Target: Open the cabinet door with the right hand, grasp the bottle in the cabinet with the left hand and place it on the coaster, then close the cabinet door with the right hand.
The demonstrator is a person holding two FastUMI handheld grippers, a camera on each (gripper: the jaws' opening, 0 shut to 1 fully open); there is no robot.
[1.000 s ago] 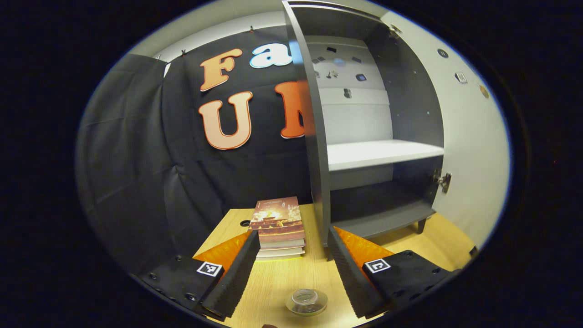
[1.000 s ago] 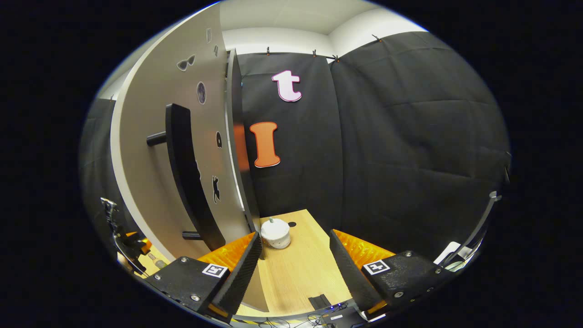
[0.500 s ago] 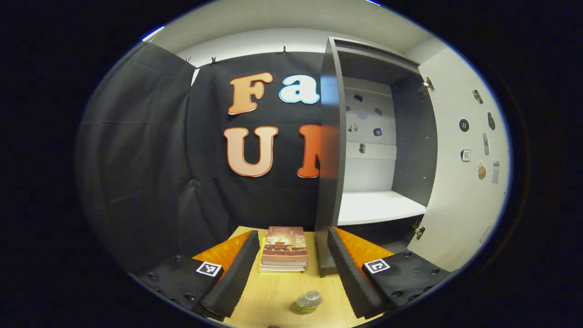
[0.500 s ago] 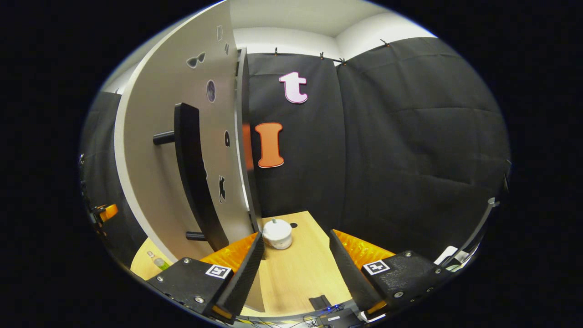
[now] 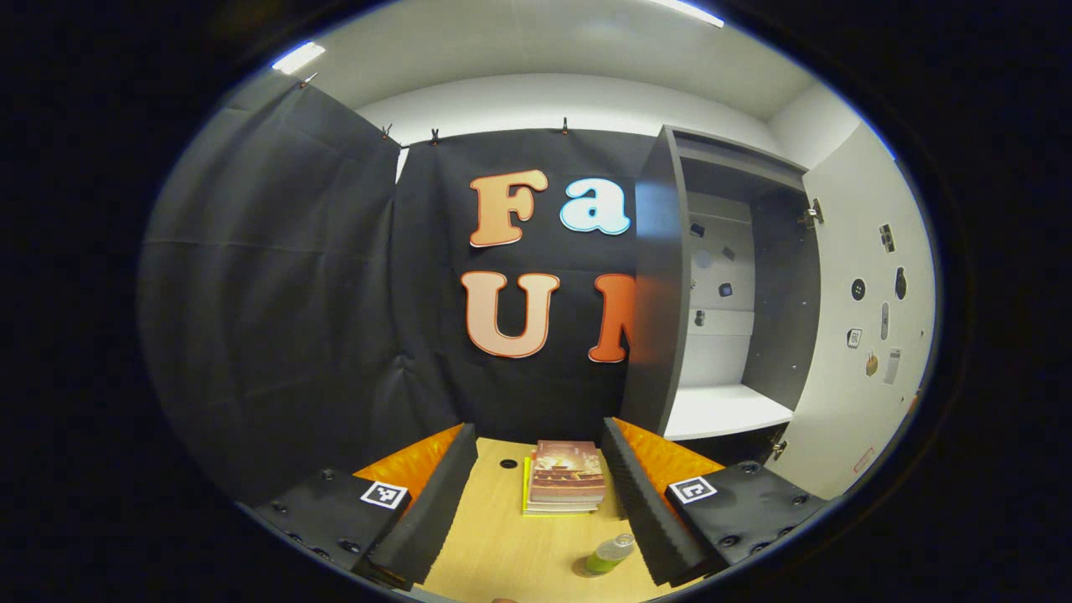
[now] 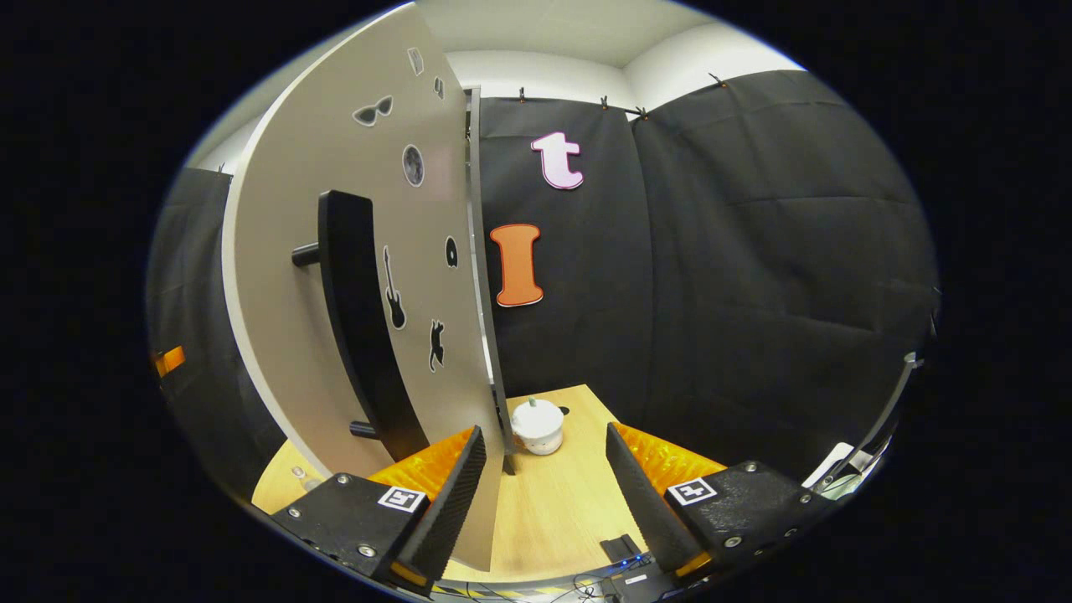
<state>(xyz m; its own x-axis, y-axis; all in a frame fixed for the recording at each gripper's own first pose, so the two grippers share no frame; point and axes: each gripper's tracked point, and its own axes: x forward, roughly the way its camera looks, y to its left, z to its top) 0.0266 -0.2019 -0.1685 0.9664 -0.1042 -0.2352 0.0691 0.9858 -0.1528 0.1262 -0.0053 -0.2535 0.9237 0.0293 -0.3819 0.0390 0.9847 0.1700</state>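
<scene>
A small clear bottle (image 5: 610,554) with green liquid stands upright on the wooden table (image 5: 502,544), just inside the right finger of my left gripper (image 5: 538,435). That gripper is open and holds nothing. A dark round edge shows under the bottle's base; I cannot tell if it is the coaster. The grey cabinet (image 5: 657,285) stands open, its white shelf (image 5: 724,410) bare. In the right gripper view the pale door (image 6: 368,251) with its black bar handle (image 6: 360,327) stands swung out at the left. My right gripper (image 6: 544,435) is open, its left finger beside the door's lower edge.
A stack of books (image 5: 565,488) lies on the table ahead of the left gripper, left of the cabinet. A white lidded pot (image 6: 538,425) sits at the table's far end beyond the door. Cables and a small black device (image 6: 624,548) lie at the near edge.
My left gripper has drawn back and up from the bottle, which stays on the table, now smaller and lower right. My right gripper has shifted slightly, with the door nearer the middle of its view.
</scene>
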